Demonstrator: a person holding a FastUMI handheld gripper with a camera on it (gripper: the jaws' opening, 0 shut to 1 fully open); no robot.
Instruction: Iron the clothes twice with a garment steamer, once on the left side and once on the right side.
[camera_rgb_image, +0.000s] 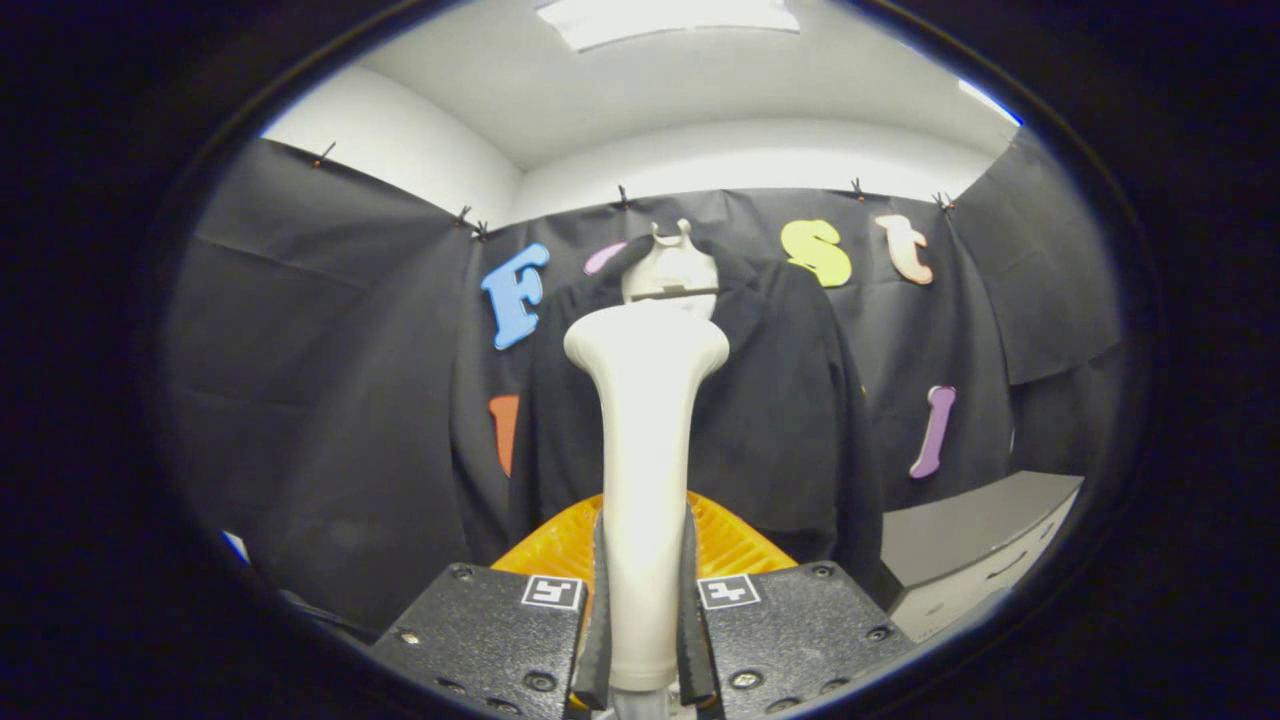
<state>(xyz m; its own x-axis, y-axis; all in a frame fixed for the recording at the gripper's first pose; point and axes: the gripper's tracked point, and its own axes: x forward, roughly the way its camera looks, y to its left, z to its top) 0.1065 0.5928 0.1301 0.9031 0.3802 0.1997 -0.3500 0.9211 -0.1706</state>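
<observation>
A cream garment steamer (645, 440) stands upright between my fingers, handle down and head up. My gripper (645, 600) is shut on its handle, one finger pressing each side. Beyond the steamer's head a dark garment (780, 400) hangs on a pale hanger (672, 268) against the booth's black cloth wall. The steamer's head sits in front of the garment's upper middle; I cannot tell whether it touches the cloth. The steamer hides the garment's centre line.
An orange ribbed object (730, 540) lies low just behind the steamer's handle. A grey cabinet or table (975, 550) stands to the right of the garment. Black cloth walls close in on the left and right.
</observation>
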